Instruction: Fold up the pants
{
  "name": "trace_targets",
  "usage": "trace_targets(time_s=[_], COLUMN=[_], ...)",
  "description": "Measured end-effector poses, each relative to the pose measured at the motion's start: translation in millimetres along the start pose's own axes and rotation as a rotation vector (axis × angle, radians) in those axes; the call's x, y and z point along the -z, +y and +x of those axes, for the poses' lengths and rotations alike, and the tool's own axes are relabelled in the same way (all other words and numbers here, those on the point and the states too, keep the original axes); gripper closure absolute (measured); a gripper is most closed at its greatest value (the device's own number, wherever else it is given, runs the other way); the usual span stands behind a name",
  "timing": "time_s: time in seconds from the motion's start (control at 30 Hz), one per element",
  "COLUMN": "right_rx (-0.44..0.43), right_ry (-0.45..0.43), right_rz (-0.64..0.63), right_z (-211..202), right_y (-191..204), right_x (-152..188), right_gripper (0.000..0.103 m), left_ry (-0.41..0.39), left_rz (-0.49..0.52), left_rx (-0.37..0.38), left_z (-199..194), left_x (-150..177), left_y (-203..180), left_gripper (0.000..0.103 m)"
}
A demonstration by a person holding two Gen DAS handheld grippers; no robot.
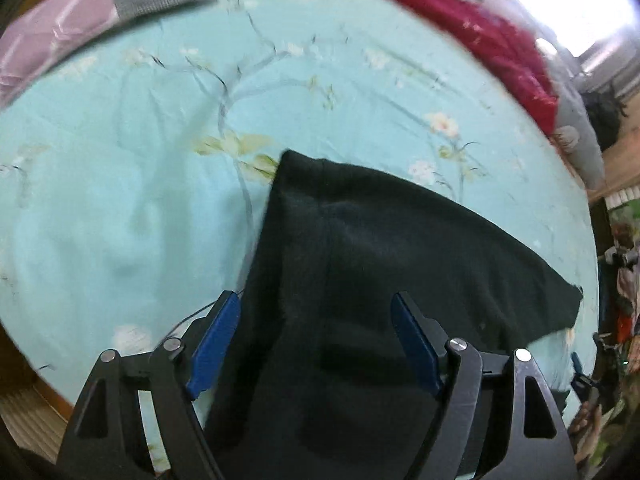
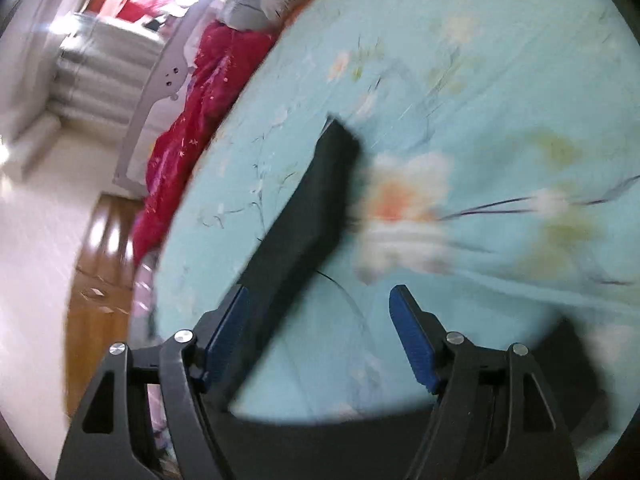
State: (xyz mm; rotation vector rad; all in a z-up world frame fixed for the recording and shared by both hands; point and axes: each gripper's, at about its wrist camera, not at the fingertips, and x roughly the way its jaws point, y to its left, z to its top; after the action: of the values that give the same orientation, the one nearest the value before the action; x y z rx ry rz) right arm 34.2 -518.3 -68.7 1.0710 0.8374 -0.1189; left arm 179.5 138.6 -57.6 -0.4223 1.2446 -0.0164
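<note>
The black pants (image 1: 380, 264) lie on a light blue floral bed sheet (image 1: 120, 160). In the left wrist view they spread from under my left gripper (image 1: 316, 332) toward the right edge of the bed. The left gripper is open, its blue pads either side of the cloth, holding nothing. In the right wrist view a narrow strip of the pants (image 2: 308, 208) runs away from the camera along the left finger. My right gripper (image 2: 320, 324) is open over the sheet (image 2: 500, 100), empty. The view is blurred.
A red blanket (image 1: 500, 36) and a grey floral pillow (image 1: 576, 136) lie along the far edge of the bed. A pink and grey cloth (image 1: 80, 20) sits at the far left. The red blanket (image 2: 192, 120) and the wooden floor (image 2: 100, 260) show left of the bed.
</note>
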Motion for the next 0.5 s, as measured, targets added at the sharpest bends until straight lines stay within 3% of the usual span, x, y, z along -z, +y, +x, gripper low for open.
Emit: trace_targets(time_s=[0.07, 0.13, 0.17, 0.2, 0.23, 0.33, 0.4, 0.5], right_rx=[-0.027, -0.065, -0.084, -0.098, -0.108, -0.139, 0.003, 0.225], right_ry=[0.011, 0.029, 0.028, 0.028, 0.031, -0.085, -0.099, -0.078], right_rz=[0.07, 0.117, 0.127, 0.109, 0.083, -0.077, -0.173, -0.128], right_z=[35, 63, 74, 79, 79, 36, 20, 9], right_y=[0, -2, -2, 2, 9, 39, 39, -3], right_x=[-6, -11, -15, -22, -29, -37, -32, -30], right_gripper=[0.029, 0.029, 0.046, 0.095, 0.096, 0.096, 0.093, 0.085], left_ry=[0.024, 0.032, 0.031, 0.038, 0.053, 0.034, 0.041, 0.043], left_rz=[-0.028, -0.016, 0.009, 0.023, 0.044, 0.081, 0.094, 0.121], left_rx=[0.033, 0.013, -0.007, -0.006, 0.005, 0.0, -0.01, -0.043], left_z=[18, 25, 26, 26, 25, 28, 39, 45], left_x=[-5, -10, -11, -8, -8, -4, -3, 0], left_y=[-7, -16, -22, -25, -28, -27, -26, -28], left_gripper=[0.038, 0.047, 0.055, 0.059, 0.059, 0.059, 0.06, 0.06])
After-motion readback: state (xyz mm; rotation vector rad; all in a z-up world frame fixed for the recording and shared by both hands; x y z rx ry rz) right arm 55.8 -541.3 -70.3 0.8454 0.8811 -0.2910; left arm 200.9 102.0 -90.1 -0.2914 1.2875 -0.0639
